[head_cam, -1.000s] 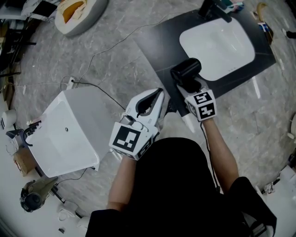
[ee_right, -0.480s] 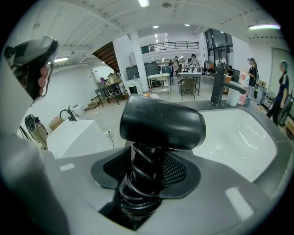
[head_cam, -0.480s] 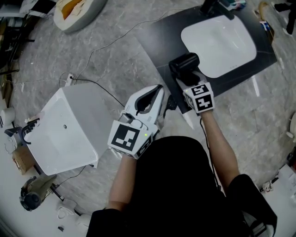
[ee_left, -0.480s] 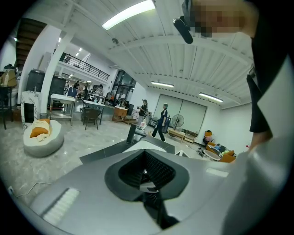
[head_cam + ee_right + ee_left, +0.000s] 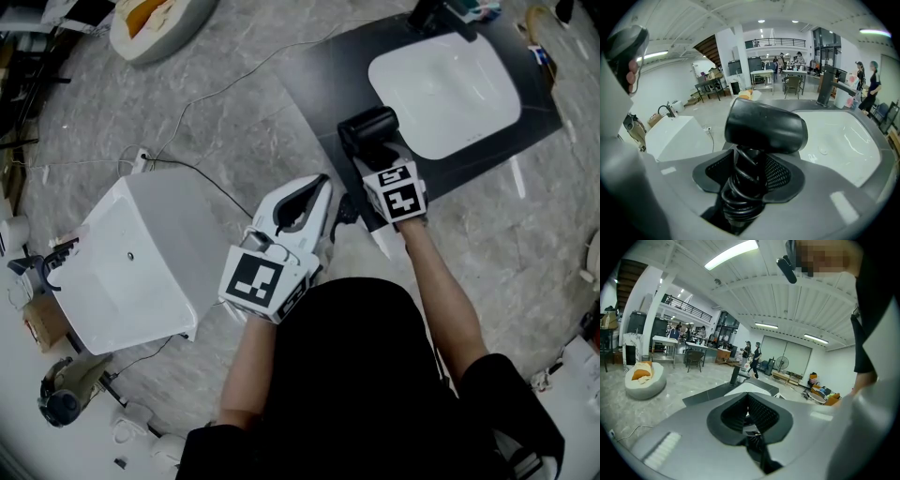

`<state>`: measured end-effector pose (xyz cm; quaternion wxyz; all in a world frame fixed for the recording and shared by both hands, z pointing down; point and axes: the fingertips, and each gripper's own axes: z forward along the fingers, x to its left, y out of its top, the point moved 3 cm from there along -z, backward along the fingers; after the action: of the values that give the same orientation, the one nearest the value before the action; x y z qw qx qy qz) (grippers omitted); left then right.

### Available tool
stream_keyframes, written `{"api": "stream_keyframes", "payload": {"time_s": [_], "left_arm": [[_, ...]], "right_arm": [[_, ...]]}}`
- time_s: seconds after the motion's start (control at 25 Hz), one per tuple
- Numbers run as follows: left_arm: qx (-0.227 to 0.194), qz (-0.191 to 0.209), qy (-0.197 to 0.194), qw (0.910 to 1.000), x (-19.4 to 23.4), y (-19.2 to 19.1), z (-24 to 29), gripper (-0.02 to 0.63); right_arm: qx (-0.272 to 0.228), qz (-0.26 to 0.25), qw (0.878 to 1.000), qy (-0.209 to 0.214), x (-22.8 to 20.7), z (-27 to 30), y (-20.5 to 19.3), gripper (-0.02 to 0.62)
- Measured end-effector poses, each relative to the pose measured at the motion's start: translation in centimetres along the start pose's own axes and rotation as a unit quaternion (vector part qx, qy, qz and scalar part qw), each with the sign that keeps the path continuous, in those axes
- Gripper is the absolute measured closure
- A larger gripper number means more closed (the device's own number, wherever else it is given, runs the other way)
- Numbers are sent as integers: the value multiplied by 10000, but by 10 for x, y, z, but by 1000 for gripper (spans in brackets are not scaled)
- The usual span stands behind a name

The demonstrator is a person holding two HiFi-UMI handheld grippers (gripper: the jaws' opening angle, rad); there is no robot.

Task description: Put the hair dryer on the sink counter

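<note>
Hair dryer (image 5: 367, 129), black, cord coiled round handle: clamped by the handle in the right tool (image 5: 370, 165), held over the near-left edge of the dark desk (image 5: 328, 70) beside the sink basin (image 5: 445, 80); left tool (image 5: 322, 187) closed on nothing; carrying step judged in hand, lowering and release onto the desk called for next.

Matt black plastic hair dryer (image 5: 765, 125), glossy white basin (image 5: 445, 89) (dark matt counter (image 5: 319, 84))

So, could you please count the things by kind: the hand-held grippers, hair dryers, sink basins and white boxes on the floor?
Hand-held grippers: 2 (left hand-held gripper, right hand-held gripper)
Hair dryer: 1
Sink basin: 1
White box: 1
Total: 5
</note>
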<state>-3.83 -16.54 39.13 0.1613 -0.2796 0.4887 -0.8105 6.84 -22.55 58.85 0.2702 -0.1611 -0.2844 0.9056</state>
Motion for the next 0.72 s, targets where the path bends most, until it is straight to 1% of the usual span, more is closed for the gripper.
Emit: {"api": "stream_keyframes", "payload": {"time_s": [0.16,0.44,0.72], "left_arm": [[-16,31,11,10000,0,1,-2,606],[49,-7,74,10000,2,-2,-4,606],[-23,-5,58,10000,2,-1,-5,606]], "right_arm": [[83,-92,9999,-113,1,5,1,387],[195,-47,9997,-156,1,10,0,385],[231,-70,9993,-278,2,14,0,384]]}}
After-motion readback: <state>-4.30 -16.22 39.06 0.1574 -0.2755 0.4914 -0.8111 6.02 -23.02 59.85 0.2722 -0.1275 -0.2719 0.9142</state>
